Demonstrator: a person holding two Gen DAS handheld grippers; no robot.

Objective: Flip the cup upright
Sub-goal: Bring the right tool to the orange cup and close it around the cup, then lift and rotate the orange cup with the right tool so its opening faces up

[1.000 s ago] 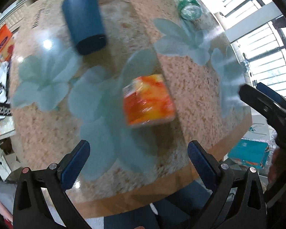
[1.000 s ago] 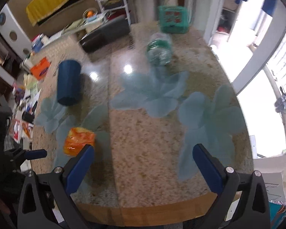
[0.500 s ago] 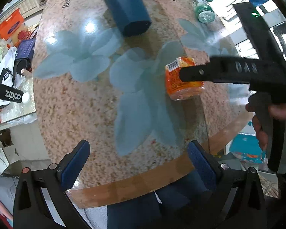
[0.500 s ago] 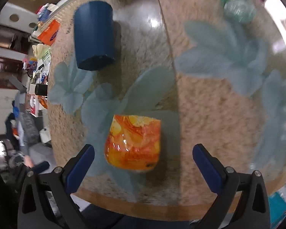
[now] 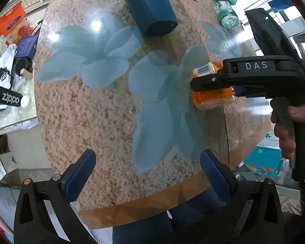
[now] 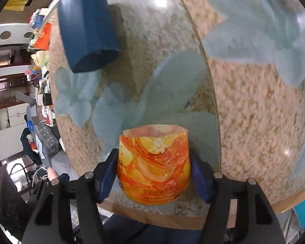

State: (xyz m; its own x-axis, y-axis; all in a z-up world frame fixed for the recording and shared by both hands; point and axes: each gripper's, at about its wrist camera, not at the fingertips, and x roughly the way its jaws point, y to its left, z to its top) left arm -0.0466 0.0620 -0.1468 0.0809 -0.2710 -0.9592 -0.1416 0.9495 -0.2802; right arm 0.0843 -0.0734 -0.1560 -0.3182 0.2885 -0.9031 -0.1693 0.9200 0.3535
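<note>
The right gripper (image 6: 153, 174) has its blue pads pressed against both sides of the orange cup (image 6: 154, 164) — gripped low over the table edge. The left gripper (image 5: 147, 175) hangs back with its jaws spread wide — nothing between them.

Bright daylight enters through the windows (image 5: 290, 2) at upper right. Glare spots shine on the glossy speckled glass-topped table (image 5: 95, 25). Fisheye distortion bends the edges; the right wrist view is slightly motion-blurred.

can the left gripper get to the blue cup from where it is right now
Probably yes. The left gripper is open over the near table edge, and the blue cup lies on its side farther back, with bare tabletop between; the right gripper works off to the side.
</note>
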